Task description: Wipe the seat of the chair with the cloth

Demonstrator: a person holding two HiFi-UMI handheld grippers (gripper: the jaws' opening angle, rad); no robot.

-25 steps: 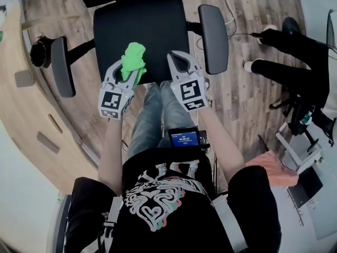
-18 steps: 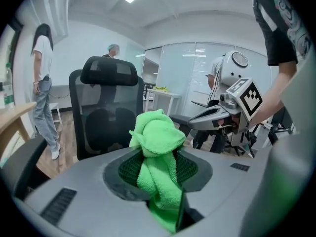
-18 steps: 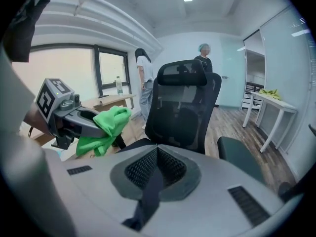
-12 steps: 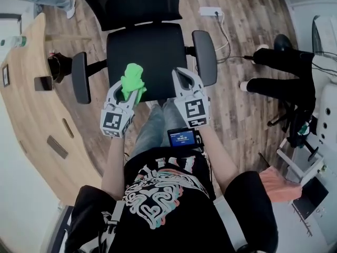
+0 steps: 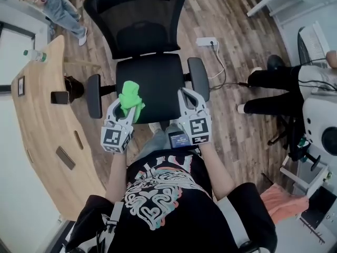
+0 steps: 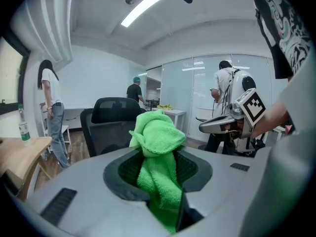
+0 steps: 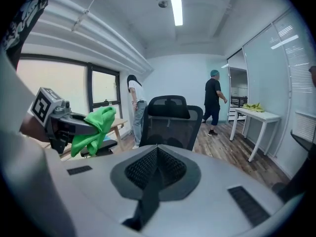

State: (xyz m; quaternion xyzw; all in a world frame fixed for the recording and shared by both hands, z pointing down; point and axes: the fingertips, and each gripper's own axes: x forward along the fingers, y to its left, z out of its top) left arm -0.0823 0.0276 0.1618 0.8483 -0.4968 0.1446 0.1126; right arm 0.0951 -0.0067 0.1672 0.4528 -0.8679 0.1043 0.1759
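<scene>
Both arms (image 5: pixel 117 167) are stretching forward side by side. The left claw (image 5: pixel 122 103) is clamping a green cloth (image 5: pixel 129 93) between its jaws; the right claw (image 5: pixel 186 93) is holding its jaws together, empty.

Our cloth (image 5: pixel 130 98) is bright green microfiber, scrunched into a wad and pinched between the jaws of our left gripper (image 5: pixel 128 105), with a puffy bit poking out past the tips. It sits over the front left of the seat (image 5: pixel 158 83). The chair (image 5: pixel 138 25) is black, with a mesh back and a padded seat, and it faces us.
</scene>
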